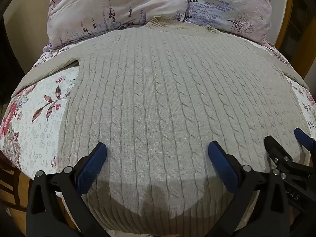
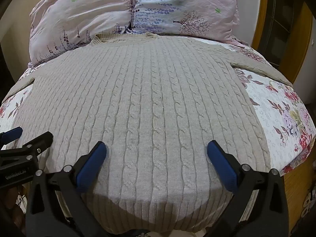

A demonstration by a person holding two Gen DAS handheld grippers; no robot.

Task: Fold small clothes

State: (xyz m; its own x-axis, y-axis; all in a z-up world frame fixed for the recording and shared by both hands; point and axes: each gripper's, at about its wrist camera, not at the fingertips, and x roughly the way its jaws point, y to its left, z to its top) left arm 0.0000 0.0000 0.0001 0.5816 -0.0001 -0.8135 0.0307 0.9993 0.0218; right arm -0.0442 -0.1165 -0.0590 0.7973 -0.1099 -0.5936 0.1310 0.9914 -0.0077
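Note:
A beige cable-knit sweater (image 1: 162,90) lies flat and spread out on the bed, collar at the far end, hem toward me. It also shows in the right wrist view (image 2: 150,98). Its sleeves run out to both sides. My left gripper (image 1: 157,154) is open and empty, hovering over the lower part of the sweater. My right gripper (image 2: 157,152) is open and empty over the same part, just to the right. The right gripper shows at the right edge of the left wrist view (image 1: 284,140). The left gripper shows at the left edge of the right wrist view (image 2: 29,136).
A floral bedsheet (image 1: 41,122) covers the bed under the sweater. Two pale floral pillows (image 1: 122,6) lie behind the collar. A wooden door frame (image 2: 260,13) stands at the right. The bed's near edge is just below the hem.

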